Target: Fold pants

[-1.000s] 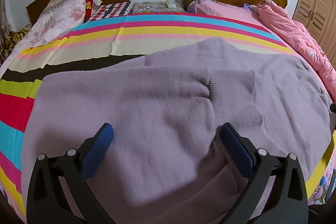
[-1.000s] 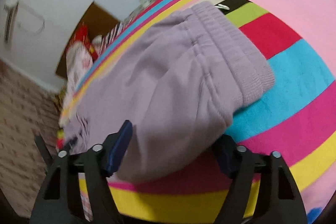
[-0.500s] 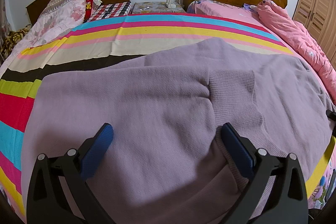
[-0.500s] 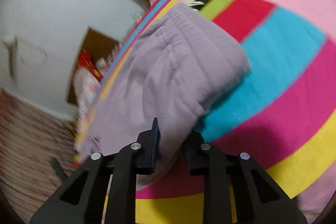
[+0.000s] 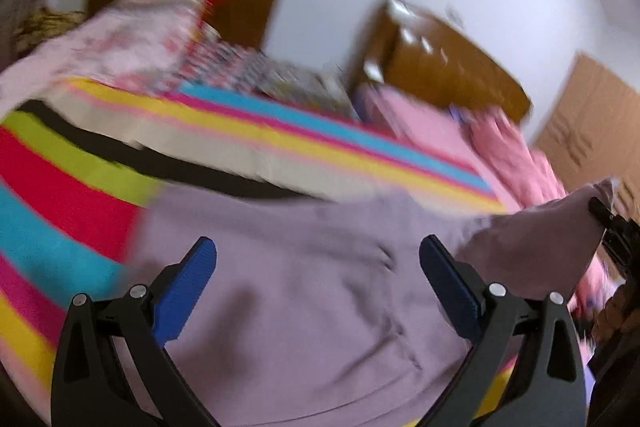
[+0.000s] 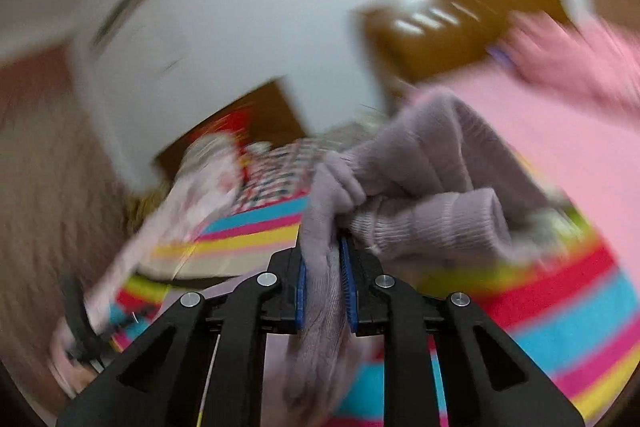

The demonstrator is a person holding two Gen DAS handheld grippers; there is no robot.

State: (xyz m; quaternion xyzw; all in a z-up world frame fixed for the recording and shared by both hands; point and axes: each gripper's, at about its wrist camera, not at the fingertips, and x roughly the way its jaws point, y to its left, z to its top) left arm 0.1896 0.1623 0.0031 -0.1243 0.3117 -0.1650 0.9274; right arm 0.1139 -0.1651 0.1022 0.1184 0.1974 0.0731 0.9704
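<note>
The right gripper (image 6: pixel 324 279) is clamping the pants (image 5: pixel 304 291) above the striped bedspread (image 5: pixel 80 187), the left gripper (image 5: pixel 316 287) gaping empty, folding barely beginning.

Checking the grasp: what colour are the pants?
Mauve pants, clearest in the right wrist view.

I see mauve knit pants (image 5: pixel 304 291) spread on striped bed (image 5: pixel 72 195); ribbed waistband end (image 6: pixel 424 223) bunched, lifted off bed at right.

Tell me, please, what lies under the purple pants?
The pants rest on the striped bedspread, visible around them. The right gripper lifts one bunched end; anything beneath the fabric is hidden.
</note>
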